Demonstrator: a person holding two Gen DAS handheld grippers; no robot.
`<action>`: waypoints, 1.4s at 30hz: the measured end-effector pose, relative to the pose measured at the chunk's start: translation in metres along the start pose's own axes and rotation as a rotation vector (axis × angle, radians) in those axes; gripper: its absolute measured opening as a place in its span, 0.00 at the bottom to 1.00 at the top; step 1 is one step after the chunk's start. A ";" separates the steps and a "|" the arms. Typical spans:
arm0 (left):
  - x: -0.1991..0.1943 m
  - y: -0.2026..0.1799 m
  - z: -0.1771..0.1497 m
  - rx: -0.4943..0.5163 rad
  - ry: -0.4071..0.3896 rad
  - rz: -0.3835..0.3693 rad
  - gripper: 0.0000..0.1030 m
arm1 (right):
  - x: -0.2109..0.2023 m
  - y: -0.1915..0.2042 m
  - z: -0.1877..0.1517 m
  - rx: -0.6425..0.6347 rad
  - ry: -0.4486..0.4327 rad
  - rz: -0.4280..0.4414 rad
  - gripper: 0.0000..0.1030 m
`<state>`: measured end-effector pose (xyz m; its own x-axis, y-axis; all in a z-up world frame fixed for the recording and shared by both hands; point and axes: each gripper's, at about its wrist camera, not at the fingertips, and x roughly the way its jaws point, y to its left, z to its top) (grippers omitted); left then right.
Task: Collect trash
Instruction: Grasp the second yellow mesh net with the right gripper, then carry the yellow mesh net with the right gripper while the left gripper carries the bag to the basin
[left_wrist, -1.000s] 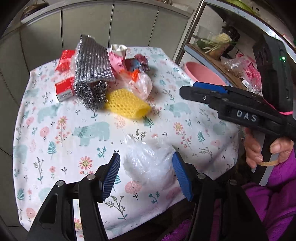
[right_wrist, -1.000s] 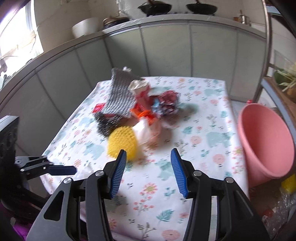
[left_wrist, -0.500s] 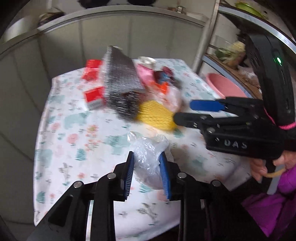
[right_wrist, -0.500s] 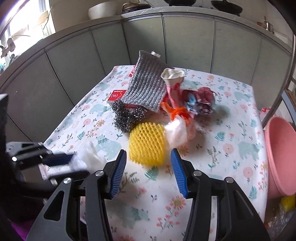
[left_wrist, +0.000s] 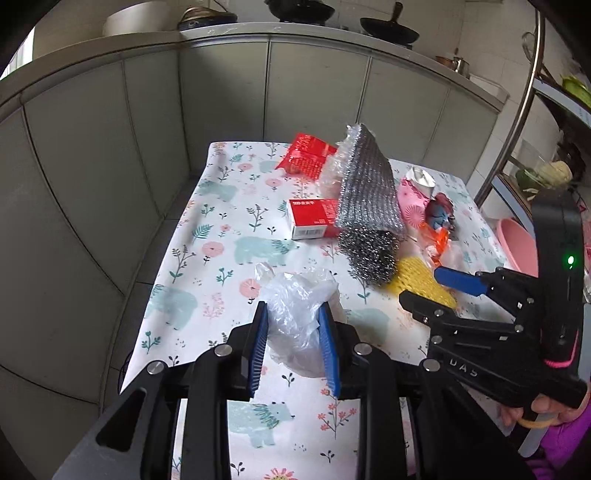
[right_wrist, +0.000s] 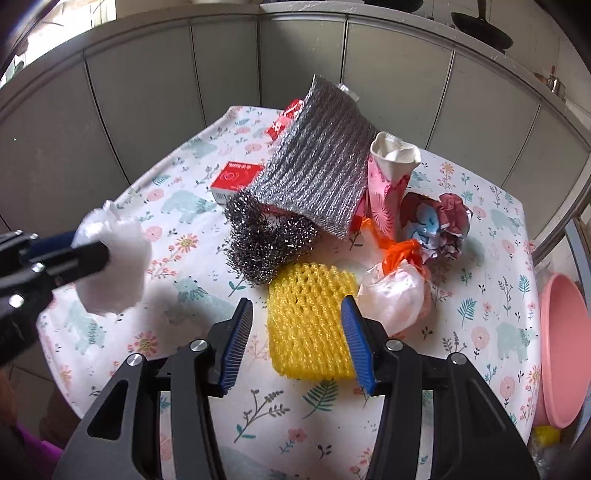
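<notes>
The table wears a white cloth printed with pale teal bears, pink flowers and green sprigs. On it lie a yellow foam net, a silver-grey steel scourer, a shiny silver ribbed pouch, red boxes with white ends, a pink patterned paper cup and an orange-tied whitish bag. Each black tool has blue pads; a clear crumpled plastic bag looks whitish. A basin is pink

On the table, the net lies before the scourer, a bag touching its right; the basin stands beyond the table's right edge.
</notes>
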<state>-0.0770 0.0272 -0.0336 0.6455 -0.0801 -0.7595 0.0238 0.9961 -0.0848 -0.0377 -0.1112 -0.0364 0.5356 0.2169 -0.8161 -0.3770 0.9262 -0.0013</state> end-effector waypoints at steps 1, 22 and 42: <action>0.001 0.000 0.000 -0.005 0.000 0.004 0.25 | 0.002 0.001 0.000 -0.004 0.003 -0.005 0.49; 0.001 0.012 0.003 -0.050 -0.024 0.061 0.25 | 0.010 0.003 -0.005 -0.020 0.003 -0.012 0.19; -0.005 -0.001 0.010 -0.017 -0.047 0.088 0.25 | -0.055 0.001 -0.007 -0.014 -0.116 0.090 0.12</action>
<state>-0.0722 0.0271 -0.0233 0.6794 0.0094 -0.7337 -0.0471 0.9984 -0.0309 -0.0728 -0.1245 0.0050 0.5827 0.3336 -0.7411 -0.4372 0.8973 0.0602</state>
